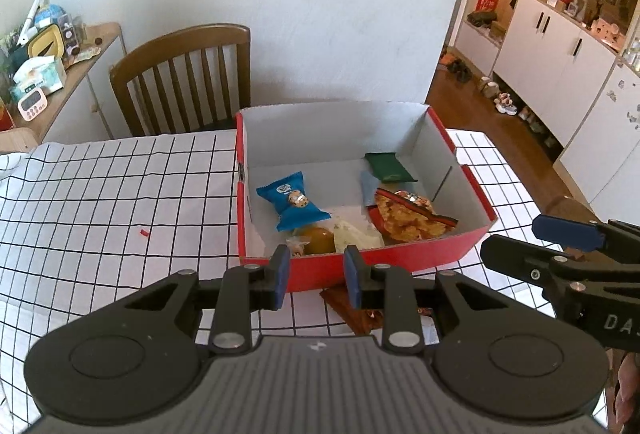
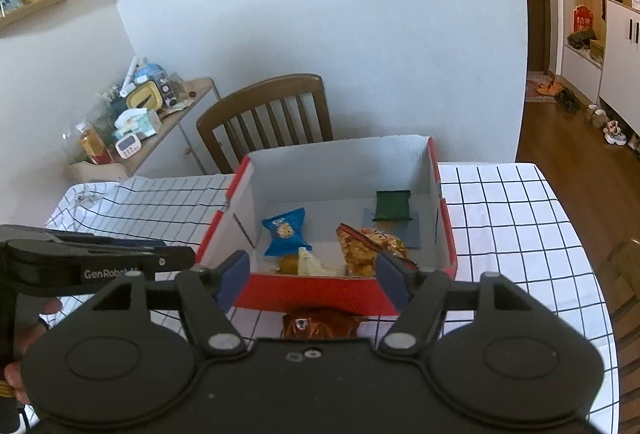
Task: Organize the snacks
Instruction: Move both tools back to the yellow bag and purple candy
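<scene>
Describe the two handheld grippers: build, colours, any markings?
Both are matte black plastic. The left gripper and the right gripper each have two linkage arms with silver pivot pins, two round raised discs on the body and blue fingers. White lettering shows on their sides: "GenRobot" on the left gripper, "DA" cut off on the right. No cables visible. No sleeve can be made out.

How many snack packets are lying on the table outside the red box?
1. A brown shiny snack packet lies on the checked tablecloth, just in front of the red cardboard box. The black gripper body covers part of it, so another packet could be hidden below.
</scene>
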